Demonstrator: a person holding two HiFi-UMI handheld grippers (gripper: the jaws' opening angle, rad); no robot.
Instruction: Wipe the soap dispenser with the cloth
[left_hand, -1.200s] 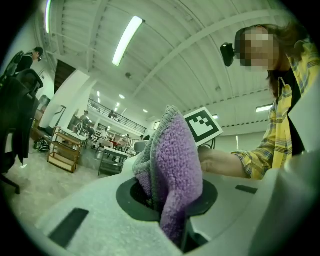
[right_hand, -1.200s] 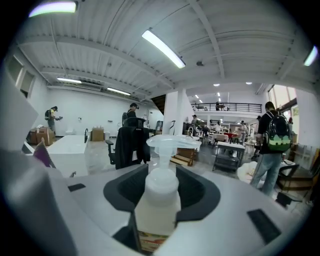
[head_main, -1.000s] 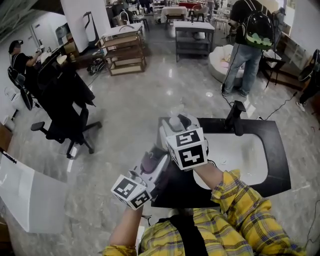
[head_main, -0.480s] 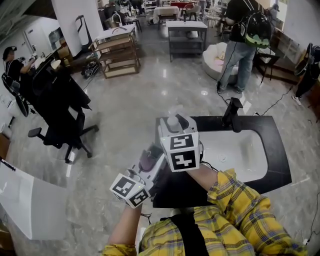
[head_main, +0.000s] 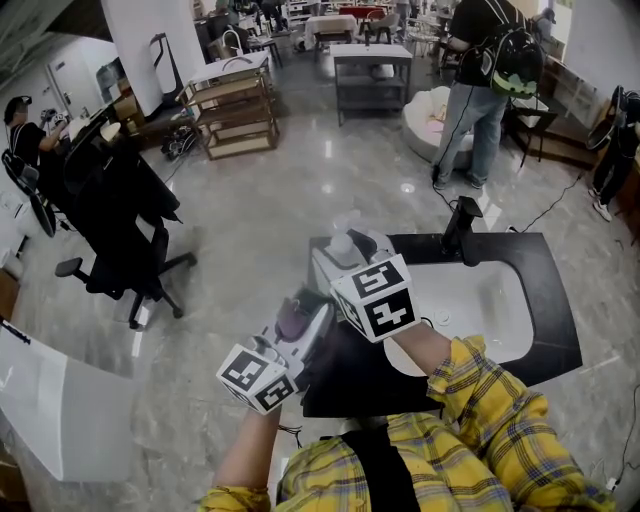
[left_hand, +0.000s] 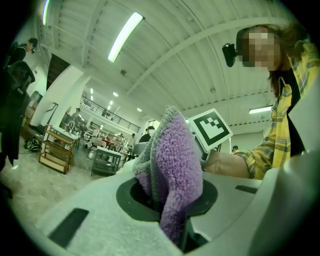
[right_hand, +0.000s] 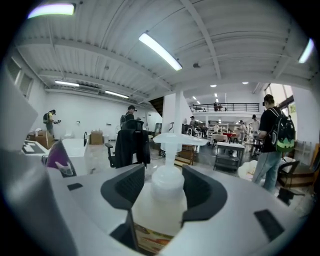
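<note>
1. Left gripper (left_hand: 167, 196): fingers (left_hand: 131, 194) narrow, pinched on the purple cloth (left_hand: 175, 160). The cloth stands up out of the grip as a folded wad, with a loose end hanging down in front.
2. Right gripper (right_hand: 164, 186): fingers (right_hand: 125, 187) wide, one on each side of the soap dispenser (right_hand: 161, 207), pads against the body just under the shoulder. They've just been opening a notch with the bottle between them. My read is that the grip holds, only looser.
3. Dispenser location: upright in the right gripper, pump head (right_hand: 176, 141) poking up above the fingers, paper label (right_hand: 150, 240) low on the body. The head view puts it at the left end of the black surface (head_main: 555, 300), near the white sink (head_main: 500, 300). Can't tell whether its base rests on the surface.
4. In the head view the cloth sits just left of and below the bottle. It's close, but no contact is visible.
5. Handling, my judgement:
   - Translucent plastic bottle, light to moderate depending on fill.
   - Walls probably flex under squeeze.
   - Smooth, so slippery if soapy.
   - Pump head is the weak point: don't grip or lever on it, and pressing it dispenses.
6. Best hold: body below the shoulder, as now. That leaves the neck, pump and upper front free for wiping. The cloth is soft and conforming, so a pinch at one fold is enough. Wipe with the wad's free face.
7. Risk: a looser grip plus side push from the wipe could twist the bottle in the fingers.
</note>
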